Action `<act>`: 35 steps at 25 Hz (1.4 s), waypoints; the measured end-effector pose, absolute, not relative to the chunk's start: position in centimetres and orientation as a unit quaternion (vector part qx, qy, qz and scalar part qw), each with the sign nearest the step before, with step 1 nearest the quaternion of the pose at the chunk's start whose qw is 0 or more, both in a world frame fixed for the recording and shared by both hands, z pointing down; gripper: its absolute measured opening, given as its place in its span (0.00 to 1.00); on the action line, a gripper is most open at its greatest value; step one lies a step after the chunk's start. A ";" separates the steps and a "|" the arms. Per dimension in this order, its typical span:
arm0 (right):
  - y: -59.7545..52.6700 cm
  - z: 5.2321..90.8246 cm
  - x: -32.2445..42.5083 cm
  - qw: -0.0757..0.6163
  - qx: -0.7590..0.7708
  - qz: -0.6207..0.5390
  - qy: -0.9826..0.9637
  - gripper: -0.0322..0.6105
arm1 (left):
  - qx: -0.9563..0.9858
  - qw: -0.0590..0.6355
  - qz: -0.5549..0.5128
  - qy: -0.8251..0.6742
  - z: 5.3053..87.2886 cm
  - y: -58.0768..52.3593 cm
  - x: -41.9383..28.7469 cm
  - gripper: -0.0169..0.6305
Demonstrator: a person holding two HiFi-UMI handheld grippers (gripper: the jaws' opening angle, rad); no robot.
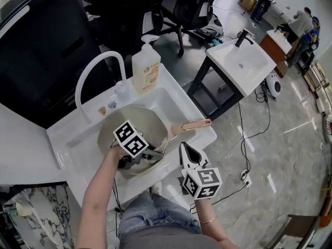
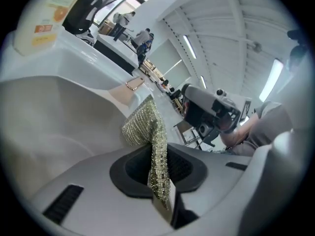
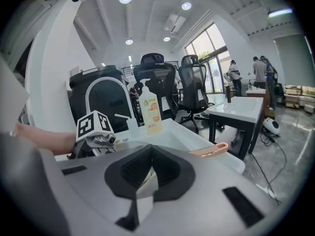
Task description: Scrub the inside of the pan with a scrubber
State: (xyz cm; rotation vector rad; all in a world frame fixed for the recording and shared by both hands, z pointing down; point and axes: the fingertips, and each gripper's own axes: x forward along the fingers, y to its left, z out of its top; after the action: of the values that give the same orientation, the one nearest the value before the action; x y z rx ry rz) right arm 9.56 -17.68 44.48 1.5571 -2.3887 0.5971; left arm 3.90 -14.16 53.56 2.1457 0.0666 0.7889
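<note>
**A:** Head view first, where's your left gripper (image 1: 152, 156) at?

**B:** Tips are down inside the pan (image 1: 127, 119), which sits in the sink (image 1: 174, 101). Your right gripper (image 1: 183, 148) hangs outside it, with the pan handle (image 1: 196, 124) just past its tips.

**A:** Left gripper view?

**B:** You've got the jaws clamped on the scrubber (image 2: 146, 127). Mesh pokes out beyond the tips, pan wall right behind it.

**A:** Right gripper view?

**B:** Jaws pinched together on nothing, handle ahead and right of them.

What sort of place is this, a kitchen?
Probably an office or lab with mock kitchen stations, not a home: a white sink has office chairs right behind it, and a second free-standing sink stands on the open floor.
</note>
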 end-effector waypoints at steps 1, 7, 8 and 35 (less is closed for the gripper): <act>-17.9 44.5 9.4 0.115 0.529 0.203 -0.816 0.07 | 0.857 0.418 0.300 0.017 53.4 -14.6 4.1 0.13; -18.8 44.3 7.7 0.117 0.519 0.198 -0.823 0.07 | 0.873 0.442 0.196 -0.064 52.4 -17.4 4.0 0.13; -19.0 44.2 7.5 0.118 0.518 0.197 -0.824 0.07 | 0.875 0.443 0.175 -0.084 52.2 -18.0 3.8 0.13; -23.1 45.3 4.5 0.147 0.504 0.196 -0.829 0.07 | 0.800 0.512 0.093 -0.298 57.4 -23.1 -1.6 0.12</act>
State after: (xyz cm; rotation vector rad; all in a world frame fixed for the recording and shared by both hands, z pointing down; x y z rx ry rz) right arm 4.48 -23.11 45.28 1.4490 -2.3847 0.5627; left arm -1.56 -23.06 57.40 1.9249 -0.7168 0.2242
